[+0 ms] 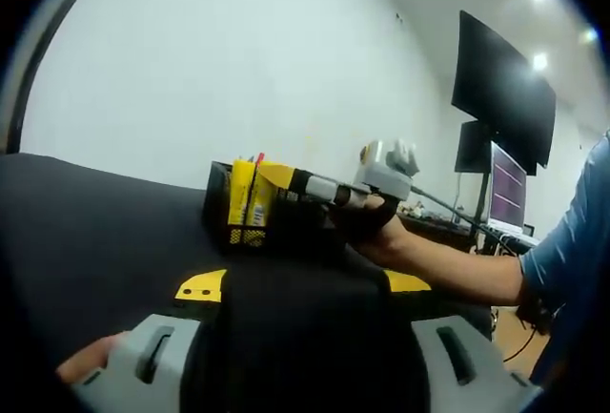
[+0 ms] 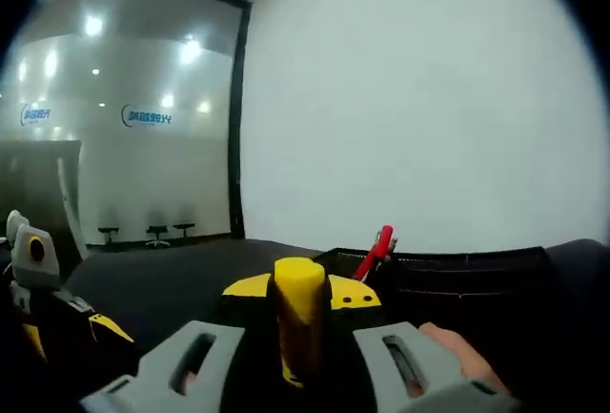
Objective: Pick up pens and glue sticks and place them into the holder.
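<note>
Right tongs clamp a yellow glue stick beside the mesh holder; left tongs' opening is unclear

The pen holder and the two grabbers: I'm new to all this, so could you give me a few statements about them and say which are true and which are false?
1. The right gripper is shut on a yellow glue stick. True.
2. The black mesh holder is empty. False: yellow items and a red-tipped one stand in it.
3. The table has a black top. True.
4. A red pen lies flat on the table. False: it sticks up from the holder.
5. The wall monitor shows a bright picture. False: it is dark.
</note>
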A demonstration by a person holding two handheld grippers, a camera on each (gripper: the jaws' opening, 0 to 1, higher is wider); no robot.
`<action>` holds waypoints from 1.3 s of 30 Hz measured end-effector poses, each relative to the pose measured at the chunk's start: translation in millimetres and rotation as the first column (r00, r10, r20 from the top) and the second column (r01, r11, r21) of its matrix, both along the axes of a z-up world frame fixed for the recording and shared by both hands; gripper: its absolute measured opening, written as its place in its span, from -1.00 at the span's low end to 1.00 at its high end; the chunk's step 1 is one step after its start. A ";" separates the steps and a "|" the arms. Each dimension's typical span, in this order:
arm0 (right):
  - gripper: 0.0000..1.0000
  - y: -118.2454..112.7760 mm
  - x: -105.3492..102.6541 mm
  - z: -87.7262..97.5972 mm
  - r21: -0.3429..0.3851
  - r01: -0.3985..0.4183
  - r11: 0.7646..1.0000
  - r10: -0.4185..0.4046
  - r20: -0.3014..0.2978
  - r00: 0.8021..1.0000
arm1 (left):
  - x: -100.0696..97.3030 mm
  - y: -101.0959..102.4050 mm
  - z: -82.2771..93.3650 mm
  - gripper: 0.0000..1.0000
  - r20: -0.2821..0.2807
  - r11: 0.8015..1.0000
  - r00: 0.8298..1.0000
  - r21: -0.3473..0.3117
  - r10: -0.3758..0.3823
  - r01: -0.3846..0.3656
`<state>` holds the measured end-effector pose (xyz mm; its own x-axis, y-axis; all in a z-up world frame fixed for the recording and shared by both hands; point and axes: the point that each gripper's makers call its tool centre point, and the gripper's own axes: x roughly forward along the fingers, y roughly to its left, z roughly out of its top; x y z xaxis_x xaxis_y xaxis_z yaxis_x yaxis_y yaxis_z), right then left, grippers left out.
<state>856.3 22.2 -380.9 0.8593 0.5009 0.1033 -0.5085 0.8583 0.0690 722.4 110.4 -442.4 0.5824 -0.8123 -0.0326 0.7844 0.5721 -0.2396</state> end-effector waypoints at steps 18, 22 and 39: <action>-0.65 1.1 -2.2 -6.1 -0.057 0.029 0.998 -0.028 0.009 1.000 | -11.0 -8.1 -1.8 0.29 -0.002 1.000 1.000 0.007 0.005 -0.005; -0.64 1.7 -2.4 -5.2 -0.080 0.034 0.996 -0.032 0.024 0.999 | -12.5 -9.1 -2.1 0.29 -0.003 1.000 1.000 0.008 0.006 -0.006; -0.42 -11.1 -19.4 3.5 -0.106 0.022 0.994 -0.018 0.044 0.999 | -20.0 -12.4 4.5 0.32 0.000 0.999 1.000 -0.031 -0.012 0.012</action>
